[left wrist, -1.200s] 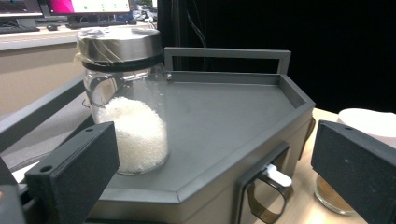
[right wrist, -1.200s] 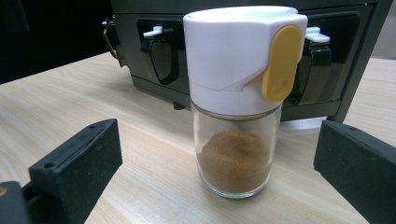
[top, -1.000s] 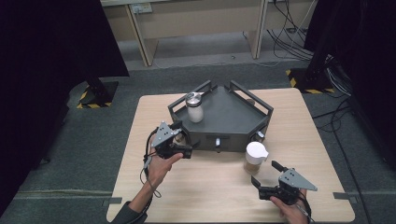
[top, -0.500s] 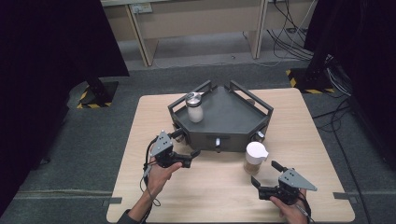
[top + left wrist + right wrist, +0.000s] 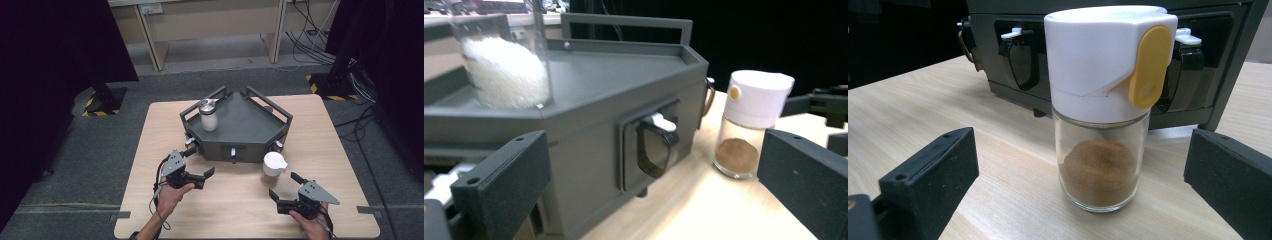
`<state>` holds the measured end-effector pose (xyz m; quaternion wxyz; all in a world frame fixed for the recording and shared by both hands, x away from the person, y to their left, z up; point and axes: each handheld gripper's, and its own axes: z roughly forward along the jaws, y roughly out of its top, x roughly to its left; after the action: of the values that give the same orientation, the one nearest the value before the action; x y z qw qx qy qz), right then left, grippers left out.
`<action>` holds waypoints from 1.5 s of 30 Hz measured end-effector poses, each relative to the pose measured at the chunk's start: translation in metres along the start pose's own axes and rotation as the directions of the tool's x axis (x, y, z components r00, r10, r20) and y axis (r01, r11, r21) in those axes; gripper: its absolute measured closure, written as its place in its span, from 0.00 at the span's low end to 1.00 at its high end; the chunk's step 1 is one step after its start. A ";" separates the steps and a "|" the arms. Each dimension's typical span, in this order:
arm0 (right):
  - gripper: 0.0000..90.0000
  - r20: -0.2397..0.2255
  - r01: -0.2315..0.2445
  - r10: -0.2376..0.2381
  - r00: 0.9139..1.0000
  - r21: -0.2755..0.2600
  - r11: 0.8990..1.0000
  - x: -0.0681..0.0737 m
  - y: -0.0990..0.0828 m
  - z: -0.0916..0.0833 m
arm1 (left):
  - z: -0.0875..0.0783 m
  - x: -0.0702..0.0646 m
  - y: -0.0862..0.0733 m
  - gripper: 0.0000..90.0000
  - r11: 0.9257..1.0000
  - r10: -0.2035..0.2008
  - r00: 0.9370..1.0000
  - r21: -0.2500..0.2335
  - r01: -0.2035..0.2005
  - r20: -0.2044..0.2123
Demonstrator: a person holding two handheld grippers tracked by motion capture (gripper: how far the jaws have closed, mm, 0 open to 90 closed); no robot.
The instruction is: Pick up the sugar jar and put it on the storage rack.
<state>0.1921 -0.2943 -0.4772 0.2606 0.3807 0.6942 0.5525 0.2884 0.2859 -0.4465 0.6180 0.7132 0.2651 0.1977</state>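
left hand-held gripper (image 5: 200,175) withdrew over wooden table (image 5: 150,135), grey floor (image 5: 100,150).

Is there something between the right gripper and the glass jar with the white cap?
No. In the right gripper view the light wooden table is bare between the right gripper, jaws wide apart, and the jar. The high view shows the same gap.
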 end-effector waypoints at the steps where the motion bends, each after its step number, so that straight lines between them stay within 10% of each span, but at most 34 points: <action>1: 0.01 0.000 0.001 -0.001 1.000 0.000 1.000 0.000 0.000 0.000 | -0.001 -0.001 -0.002 0.00 1.000 -0.001 1.000 0.003 0.001 0.003; 45: 0.01 -0.006 0.001 -0.001 1.000 0.002 1.000 -0.001 0.000 0.000 | -0.022 -0.012 -0.034 0.00 1.000 -0.003 1.000 0.017 0.003 -0.001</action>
<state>0.1930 -0.2953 -0.4776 0.2585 0.3789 0.6959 0.5527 0.2609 0.2983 -0.4762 0.6119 0.7180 0.2684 0.1949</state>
